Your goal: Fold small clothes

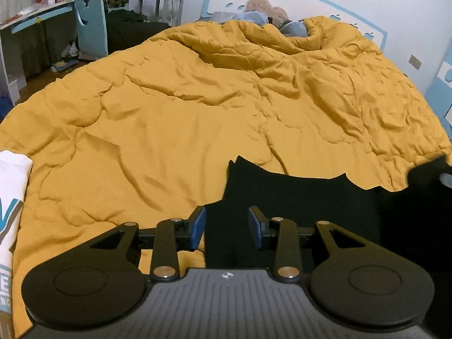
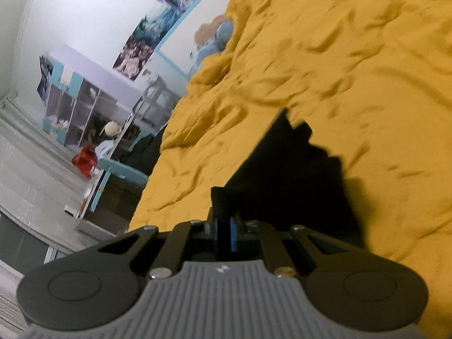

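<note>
A black garment (image 1: 296, 197) lies on the mustard-yellow quilt (image 1: 183, 118) at the near right. My left gripper (image 1: 226, 226) is open, its blue-padded fingers (image 1: 197, 227) just above the garment's near left edge, holding nothing. In the right wrist view, my right gripper (image 2: 226, 233) is shut on the black garment (image 2: 288, 175), pinching an edge of it and lifting it off the quilt (image 2: 353, 70). The view is tilted and blurred.
A folded white garment with blue print (image 1: 11, 214) lies at the quilt's left edge. Pillows and a plush toy (image 1: 262, 8) sit at the headboard. A blue-and-white desk (image 1: 56, 22) and clutter stand beyond the bed's left side.
</note>
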